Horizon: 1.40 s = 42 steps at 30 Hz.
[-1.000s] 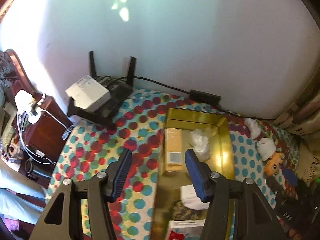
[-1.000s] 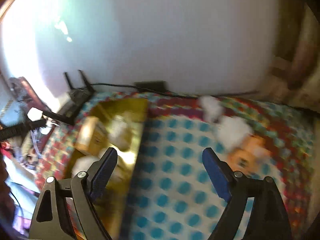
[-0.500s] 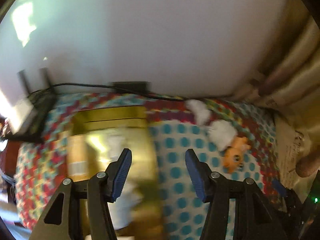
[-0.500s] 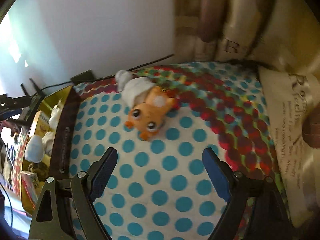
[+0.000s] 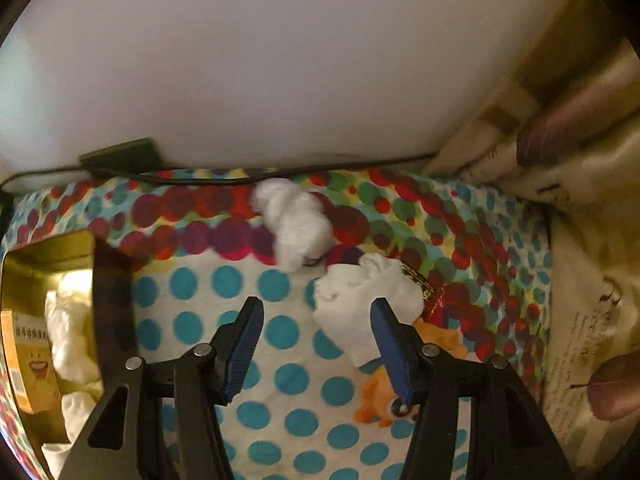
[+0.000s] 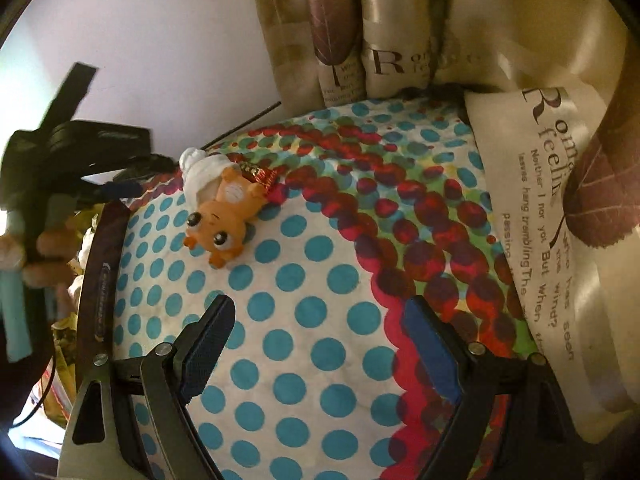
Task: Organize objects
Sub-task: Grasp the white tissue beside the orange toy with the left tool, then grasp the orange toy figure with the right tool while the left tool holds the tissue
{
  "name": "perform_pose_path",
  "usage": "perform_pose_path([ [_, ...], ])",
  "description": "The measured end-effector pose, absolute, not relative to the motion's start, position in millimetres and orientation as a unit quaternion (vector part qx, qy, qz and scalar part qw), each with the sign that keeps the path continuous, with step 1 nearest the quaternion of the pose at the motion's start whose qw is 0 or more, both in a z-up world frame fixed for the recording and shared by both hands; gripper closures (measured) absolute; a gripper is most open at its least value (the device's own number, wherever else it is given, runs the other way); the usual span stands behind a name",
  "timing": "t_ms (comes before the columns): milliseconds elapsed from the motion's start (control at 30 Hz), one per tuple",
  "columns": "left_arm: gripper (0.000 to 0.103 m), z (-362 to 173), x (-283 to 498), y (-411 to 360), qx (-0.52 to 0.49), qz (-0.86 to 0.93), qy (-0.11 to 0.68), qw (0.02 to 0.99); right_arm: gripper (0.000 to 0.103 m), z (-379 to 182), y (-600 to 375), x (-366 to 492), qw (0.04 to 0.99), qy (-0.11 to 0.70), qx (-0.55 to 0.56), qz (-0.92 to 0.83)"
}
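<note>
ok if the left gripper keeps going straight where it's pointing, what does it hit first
Most likely the white cloth bundle lying on the orange toy; the open left gripper points just left of it, so depth is uncertain.

Left gripper [image 5: 316,344] swung from the gold tray [image 5: 48,246] to the white sock [image 5: 364,304], right gripper [image 6: 316,354] past the orange toy [image 6: 222,224]

orange toy [image 5: 380,396]: in the left wrist view its body lies partly behind the left gripper's right finger [image 5: 394,354] and under a white cloth bundle [image 5: 360,308].
gold tray [image 5: 48,248]: cut off by the left edge; its contents show only in part.
yellow box [image 5: 30,364]: half out of frame, print too small to read.
hand [image 6: 48,252]: blurred at the right wrist view's left edge, gripping a dark handle.
curtain text [image 6: 540,200]: partly folded under, words broken off.
</note>
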<state>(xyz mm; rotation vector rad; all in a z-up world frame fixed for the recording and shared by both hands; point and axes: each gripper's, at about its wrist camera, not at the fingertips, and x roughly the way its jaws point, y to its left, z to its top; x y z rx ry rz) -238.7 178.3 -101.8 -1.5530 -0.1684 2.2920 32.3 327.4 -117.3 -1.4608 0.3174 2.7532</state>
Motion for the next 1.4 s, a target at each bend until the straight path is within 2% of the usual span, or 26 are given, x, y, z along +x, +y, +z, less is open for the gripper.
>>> perform_pose_path([
  [233, 0.046, -105, -237, 206, -0.542, 0.813, -0.049, 0.206, 0.018, -130, 341, 26, -0.016, 0.112, -0.482, 0.869],
  [467, 0.043, -113, -241, 231, -0.530, 0.821, -0.004, 0.210, 0.018, -138, 345, 20, -0.038, 0.113, -0.494, 0.861],
  [700, 0.041, -126, -256, 227, -0.551, 0.807, -0.026, 0.211, 0.018, -144, 347, 17, -0.055, 0.109, -0.504, 0.855],
  [767, 0.043, -127, -257, 224, -0.551, 0.805, -0.032, 0.215, 0.018, -146, 348, 16, -0.058, 0.112, -0.504, 0.854],
  [900, 0.059, -125, -252, 223, -0.539, 0.814, -0.017, 0.215, 0.018, -146, 349, 11, -0.062, 0.118, -0.503, 0.854],
  [1033, 0.064, -124, -246, 219, -0.531, 0.819, -0.010, 0.218, 0.018, -146, 346, 3, -0.064, 0.118, -0.501, 0.855],
  [1400, 0.066, -93, -220, 184, -0.496, 0.841, -0.030, 0.215, 0.018, -133, 316, -31, -0.106, 0.116, -0.484, 0.861],
])
